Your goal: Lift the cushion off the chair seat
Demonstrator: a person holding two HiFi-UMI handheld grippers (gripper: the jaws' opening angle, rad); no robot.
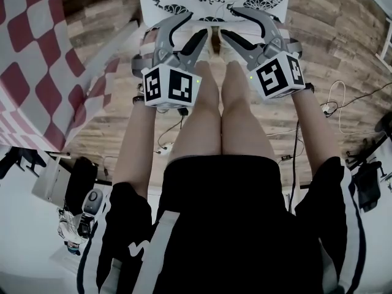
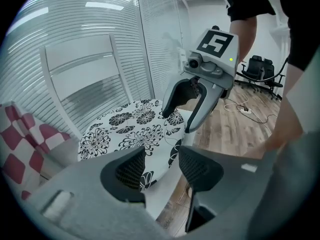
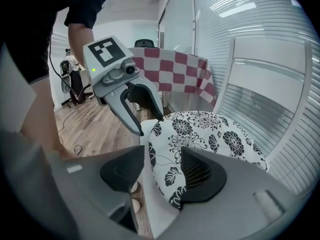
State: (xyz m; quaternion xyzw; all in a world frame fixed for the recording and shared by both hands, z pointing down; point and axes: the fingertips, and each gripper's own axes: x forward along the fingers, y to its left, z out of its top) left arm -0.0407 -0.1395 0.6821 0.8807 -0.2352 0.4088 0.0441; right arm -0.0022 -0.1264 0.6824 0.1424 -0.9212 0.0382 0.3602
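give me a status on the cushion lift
Left gripper open, right gripper open, both at the front of the cushion. Cushion flat on chair, not gripped. Nothing in the way.

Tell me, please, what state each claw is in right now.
Left claw: open, gripping nothing, near the cushion edge.
Right claw: open, gripping nothing, near the same cushion.

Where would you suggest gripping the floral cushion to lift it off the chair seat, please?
Probably its front edge, from the chair's front, one gripper near each front corner. The cushion lies flat, its rounded front rim facing the open jaws of the left gripper and right gripper, while the chair back blocks the rear.
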